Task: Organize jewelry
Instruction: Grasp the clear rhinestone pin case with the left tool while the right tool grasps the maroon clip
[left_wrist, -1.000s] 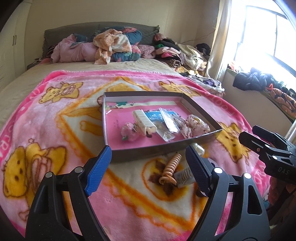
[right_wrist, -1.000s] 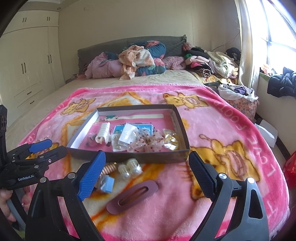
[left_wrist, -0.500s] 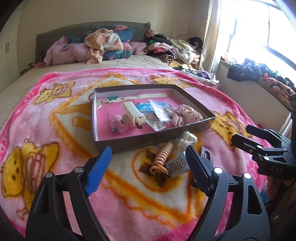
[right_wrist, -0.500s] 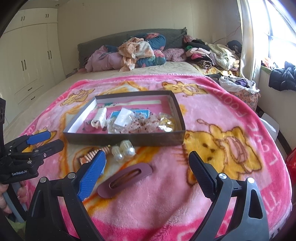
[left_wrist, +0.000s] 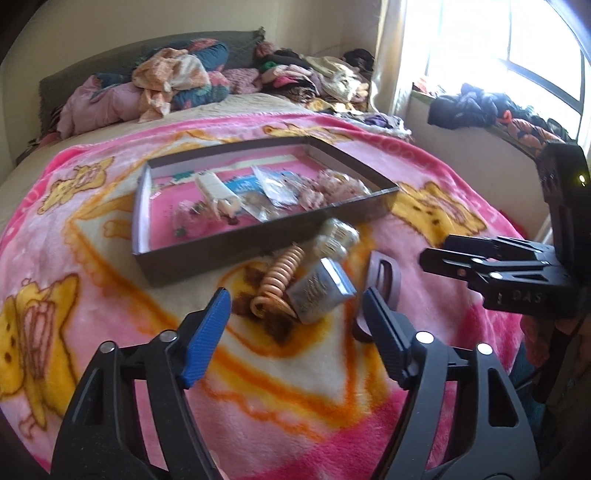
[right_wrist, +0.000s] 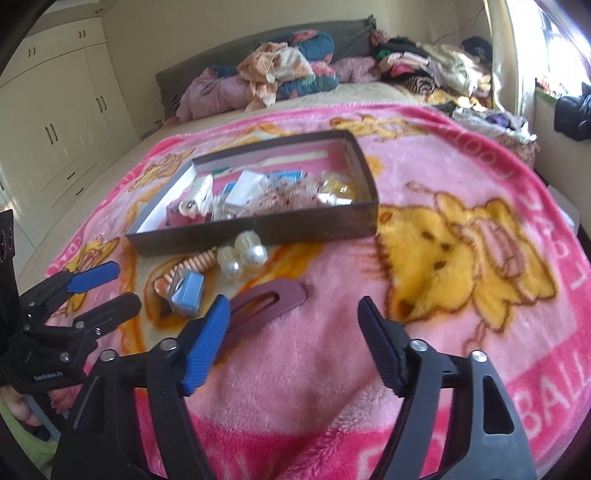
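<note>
While both tongs, left and right, have just been closing with nothing between them, loose jewelry lies on the blanket beside the box. Plush pile could be pinched with the clip, or the pearls nudged away.

A bed is being covered by a pink blanket printed with yellow bears. At the blanket's centre a shallow dark box is being carried. Just at the box's 6 o'clock, a coiled orange hair tie, two clear round-topped bottles, a small blue-and-silver packet and a maroon oval clip are being borne. At 12 o'clock, heaped clothes are being piled against the headboard.
</note>
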